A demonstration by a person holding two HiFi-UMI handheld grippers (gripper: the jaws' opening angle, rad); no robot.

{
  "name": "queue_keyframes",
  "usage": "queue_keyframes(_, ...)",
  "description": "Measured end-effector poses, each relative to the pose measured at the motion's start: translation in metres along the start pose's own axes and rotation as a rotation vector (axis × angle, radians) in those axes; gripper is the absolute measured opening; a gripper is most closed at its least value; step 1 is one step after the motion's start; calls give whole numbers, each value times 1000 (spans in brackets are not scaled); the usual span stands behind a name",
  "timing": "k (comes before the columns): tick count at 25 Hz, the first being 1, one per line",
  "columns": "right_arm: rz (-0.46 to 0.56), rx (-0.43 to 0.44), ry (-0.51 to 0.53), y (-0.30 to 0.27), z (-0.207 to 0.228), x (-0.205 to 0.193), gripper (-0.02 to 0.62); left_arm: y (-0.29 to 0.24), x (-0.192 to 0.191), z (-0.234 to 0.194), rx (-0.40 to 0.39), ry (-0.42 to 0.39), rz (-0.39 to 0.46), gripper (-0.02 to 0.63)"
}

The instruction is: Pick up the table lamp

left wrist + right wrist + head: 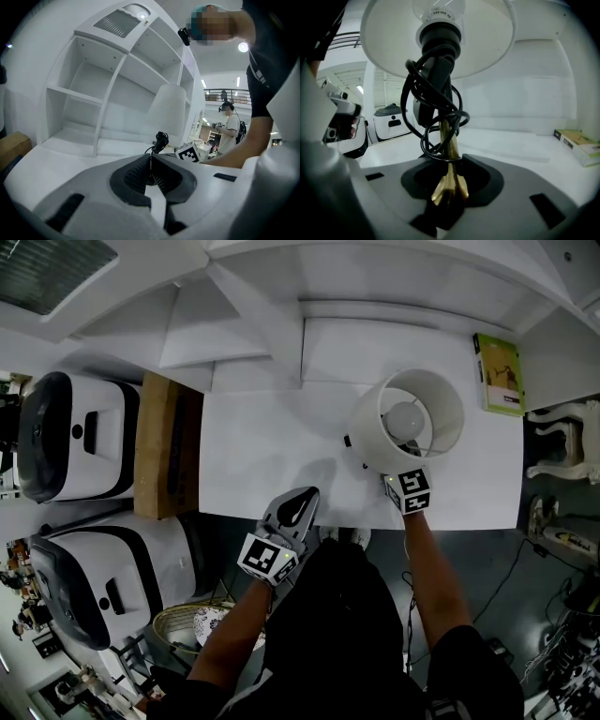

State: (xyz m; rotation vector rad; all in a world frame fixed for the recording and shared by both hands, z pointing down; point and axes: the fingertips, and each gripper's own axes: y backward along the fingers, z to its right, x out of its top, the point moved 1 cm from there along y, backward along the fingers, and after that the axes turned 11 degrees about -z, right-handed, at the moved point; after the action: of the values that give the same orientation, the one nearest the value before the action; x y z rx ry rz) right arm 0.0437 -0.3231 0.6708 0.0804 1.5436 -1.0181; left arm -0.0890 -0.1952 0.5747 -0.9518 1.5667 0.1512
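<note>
The table lamp stands on the white table (pixel 262 456), its round white shade (pixel 419 416) seen from above with the bulb inside. My right gripper (pixel 392 478) reaches under the shade. In the right gripper view the right gripper (pixel 449 186) is shut on the lamp's brass stem (pixel 449 150), which has a black cord (pixel 433 110) coiled round it below the shade (pixel 393 37). My left gripper (pixel 298 506) hovers at the table's front edge, left of the lamp. The left gripper (pixel 151 165) is shut with nothing in it; the lamp shade (pixel 168 110) shows ahead.
A green book (pixel 499 374) lies at the table's back right. A cardboard box (pixel 157 446) sits against the table's left edge, beside two white machines (pixel 75 437). A white shelf unit (pixel 108 93) rises behind the table. A person (pixel 229 126) stands far off.
</note>
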Motion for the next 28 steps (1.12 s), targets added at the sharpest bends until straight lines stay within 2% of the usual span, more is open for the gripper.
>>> queue_keyframes(16,3,7,4,23,-3,-3,130,1,-1,9,-13,-5,1,20)
queue_keyframes(28,25,0,1,72,-2,22,130,14,19,27,-13,-21,37,20)
